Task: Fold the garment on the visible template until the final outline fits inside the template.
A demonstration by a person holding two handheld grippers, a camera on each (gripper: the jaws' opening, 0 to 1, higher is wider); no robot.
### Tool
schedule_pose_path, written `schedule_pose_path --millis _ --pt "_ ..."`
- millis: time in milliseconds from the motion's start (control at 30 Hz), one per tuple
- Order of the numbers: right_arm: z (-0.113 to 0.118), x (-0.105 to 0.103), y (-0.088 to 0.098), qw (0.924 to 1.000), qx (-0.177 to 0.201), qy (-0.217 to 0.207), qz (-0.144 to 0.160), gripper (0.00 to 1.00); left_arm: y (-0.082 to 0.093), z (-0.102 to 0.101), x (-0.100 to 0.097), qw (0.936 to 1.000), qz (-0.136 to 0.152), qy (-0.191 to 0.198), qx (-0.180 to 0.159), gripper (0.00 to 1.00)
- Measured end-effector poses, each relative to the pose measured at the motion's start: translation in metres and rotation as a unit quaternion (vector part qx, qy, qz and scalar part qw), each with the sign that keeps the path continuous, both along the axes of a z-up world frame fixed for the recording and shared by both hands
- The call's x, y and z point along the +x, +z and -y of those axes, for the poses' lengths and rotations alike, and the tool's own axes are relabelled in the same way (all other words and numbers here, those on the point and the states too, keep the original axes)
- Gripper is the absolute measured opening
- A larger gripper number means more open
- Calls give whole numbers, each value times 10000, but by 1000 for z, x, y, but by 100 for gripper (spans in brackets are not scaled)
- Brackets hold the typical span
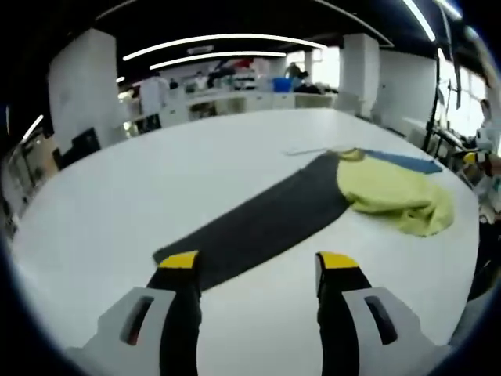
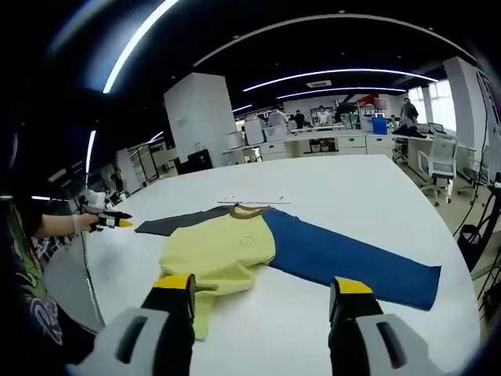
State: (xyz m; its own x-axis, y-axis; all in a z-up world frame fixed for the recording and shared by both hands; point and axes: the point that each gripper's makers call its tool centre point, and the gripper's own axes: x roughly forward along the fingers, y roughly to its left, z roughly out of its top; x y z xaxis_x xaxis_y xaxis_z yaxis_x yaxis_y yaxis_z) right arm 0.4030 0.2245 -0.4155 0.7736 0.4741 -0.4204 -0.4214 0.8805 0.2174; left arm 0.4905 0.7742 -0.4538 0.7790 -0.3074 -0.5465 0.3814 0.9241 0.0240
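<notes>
1. The left gripper (image 1: pixel 258 262) had its jaws spread apart with nothing between them, held above the white desk (image 1: pixel 109 204) just short of the near end of the dark grey sleeve (image 1: pixel 258 223).
2. The right gripper (image 2: pixel 264 286) was likewise wide open and empty, poised over the near desk edge beside the hem of the garment (image 2: pixel 227 254). In the right gripper view the left gripper appeared at the far left, in the person's hand (image 2: pixel 82 222).
3. The garment lay spread on the desk: a yellow body in the middle, the dark grey sleeve running out toward one side and a blue sleeve (image 2: pixel 344 262) toward the other. The yellow part looked bunched and partly doubled over rather than flat.
4. A thin pale line on the desk beyond the collar (image 2: pixel 250 201) may have been part of the template; its full outline could not be made out.
5. Risks, as judged from here: folding over the existing bunching would probably lock in wrinkles and leave a lumpy outline spilling past the template. Grasping only one cloth layer at a sleeve end could drag the whole garment off position. The blue sleeve reached close to the desk edge, so a careless pull might send it over the side.
</notes>
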Motion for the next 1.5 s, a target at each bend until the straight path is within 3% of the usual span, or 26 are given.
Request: schedule_pose_path --millis 133,433,633,833,967,1033,1067,1100,1267,1367,1500 --pt "-17 -14 -20 9983 -389 395 -200 65 1 12 -5 9999 6 -109 -23 52" --pt "-55 -30 -50 9964 -145 710 -447 57 -3 47 -16 9991 -31 -274 -325 46" --pt "-63 -31 -53 9964 2 717 -461 56 -14 116 -22 9931 -197 -655 -954 41" --pt "-46 -29 -51 9973 52 601 -422 56 -33 179 -20 9836 -498 -862 -1506 33" --pt "-39 -32 -52 9978 76 494 -427 56 -41 210 -16 9697 -747 -650 -2232 30" --pt "-36 -36 -52 9981 71 438 -423 56 -44 222 -11 9593 -892 -431 -2644 27" --pt "-35 -37 -52 9981 71 419 -438 56 -47 224 -11 9557 -996 -334 -2750 26" --pt "-33 -39 -53 9982 53 399 -444 56 -50 228 -8 9475 -1152 -169 -2979 27" --pt "-21 -41 -54 9986 57 274 -456 56 -56 232 -5 9280 -1439 169 -3432 18" --pt "-20 -42 -55 9986 51 238 -478 56 -56 230 0 9091 -1581 463 -3826 11" --pt "-21 -43 -55 9986 67 201 -475 57 -59 230 2 9053 -1641 503 -3885 3"
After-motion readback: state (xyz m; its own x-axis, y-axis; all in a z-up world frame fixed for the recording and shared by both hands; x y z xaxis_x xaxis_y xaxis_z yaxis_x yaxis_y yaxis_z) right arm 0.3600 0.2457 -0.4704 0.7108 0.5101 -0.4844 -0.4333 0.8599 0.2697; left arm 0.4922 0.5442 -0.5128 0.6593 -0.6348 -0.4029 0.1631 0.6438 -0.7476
